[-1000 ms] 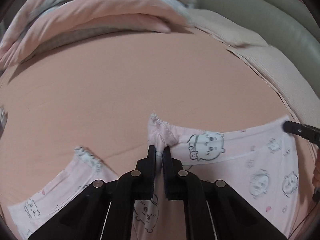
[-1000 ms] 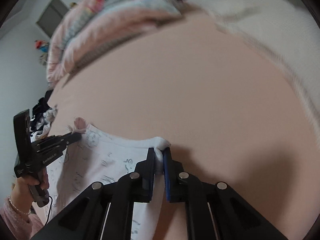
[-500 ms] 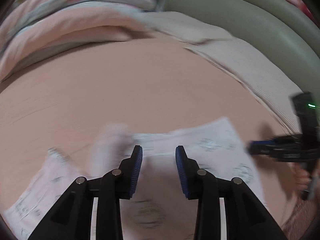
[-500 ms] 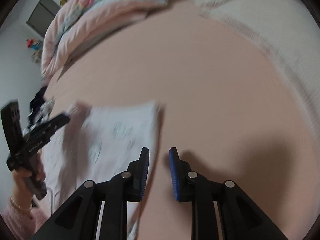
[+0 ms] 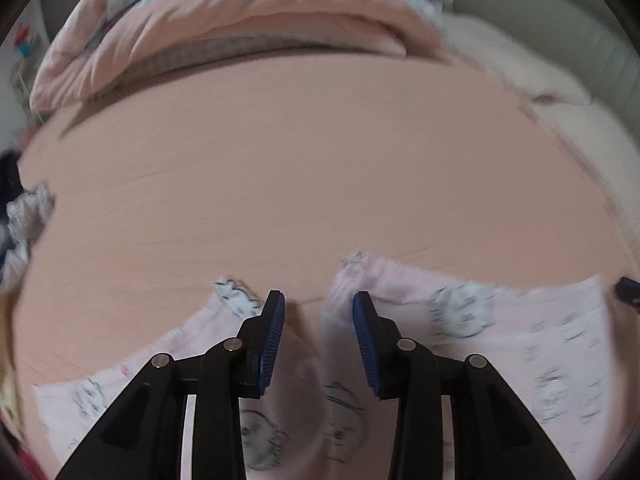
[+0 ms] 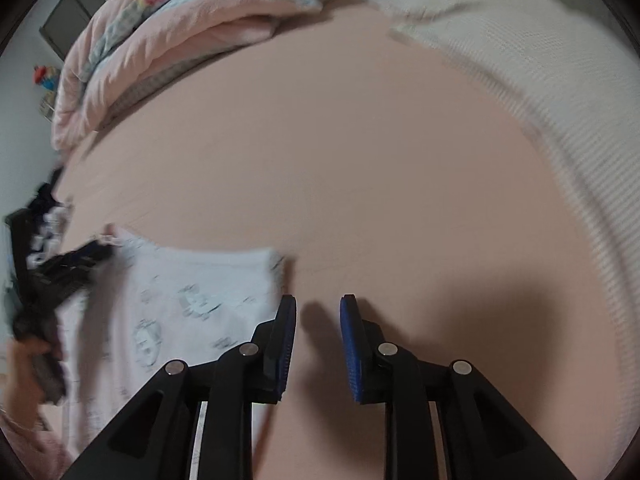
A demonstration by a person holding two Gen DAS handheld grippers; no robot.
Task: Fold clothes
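Left gripper (image 5: 318, 312) and right gripper (image 6: 318, 316) both parted, nothing gripped, pink printed garment (image 5: 540, 344) laid flat on peach sheet (image 5: 320, 160), folded quilt (image 5: 240, 28) far, cream blanket (image 6: 540, 80) right.

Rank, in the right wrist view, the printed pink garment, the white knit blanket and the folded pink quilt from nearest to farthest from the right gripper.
From the right gripper:
1. Printed pink garment, just left of the fingers.
2. White knit blanket, along the right side.
3. Folded pink quilt, far upper left.

Counted on the bed: one pink printed garment (image 5: 520, 332), one folded quilt (image 5: 240, 28), one cream blanket (image 6: 540, 80), two grippers, left (image 5: 318, 320) and right (image 6: 318, 322).
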